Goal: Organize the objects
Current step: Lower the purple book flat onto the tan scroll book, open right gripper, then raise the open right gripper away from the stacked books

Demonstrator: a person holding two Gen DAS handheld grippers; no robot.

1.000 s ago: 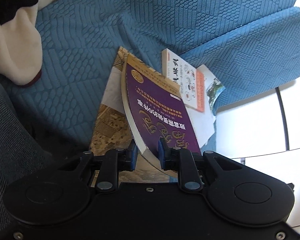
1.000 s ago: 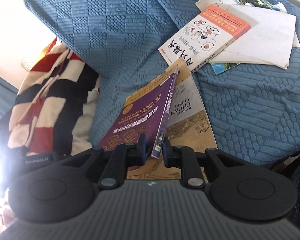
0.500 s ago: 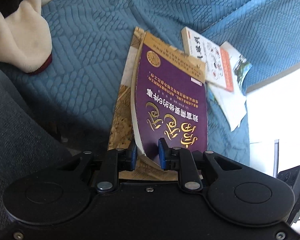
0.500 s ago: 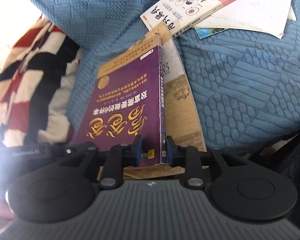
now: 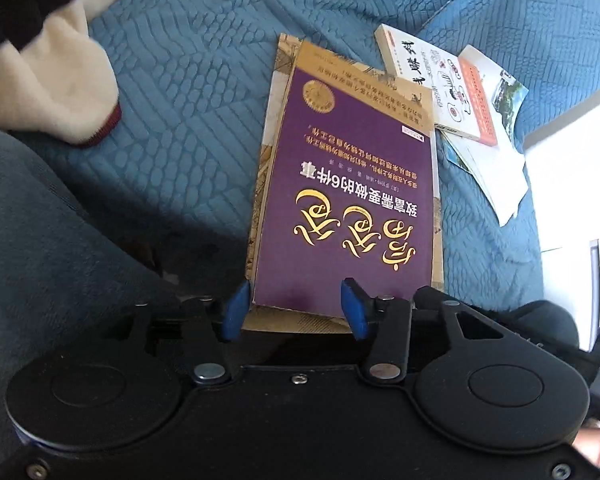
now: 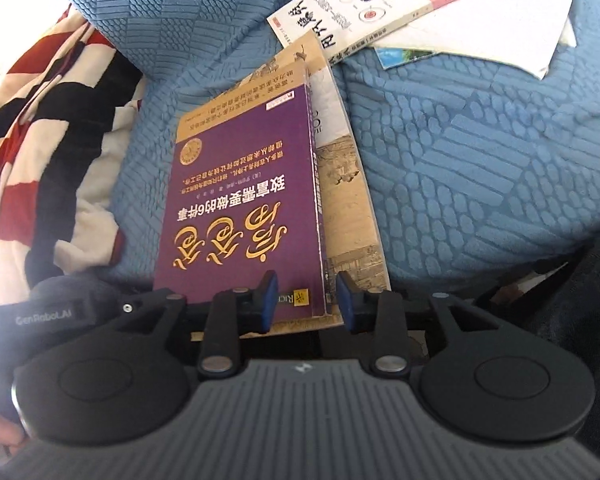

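The purple paperback book with gold lettering [image 5: 352, 200] lies flat on a larger tan picture book [image 6: 350, 200], near me on the blue quilted sofa cover [image 5: 188, 92]. I read this stacking step as done: my left gripper [image 5: 296, 308] and right gripper [image 6: 306, 298] have both just been opening, jaws now spread past the book's near edge with no pad pressing it. Still left, I judge: the white book with an orange band [image 6: 364, 4] at far right, lying skewed over loose white papers [image 6: 500, 28]. A red, black and white striped cloth [image 6: 48, 132] bunches at left. Pale floor [image 5: 572, 184] shows beyond the seat's right edge.
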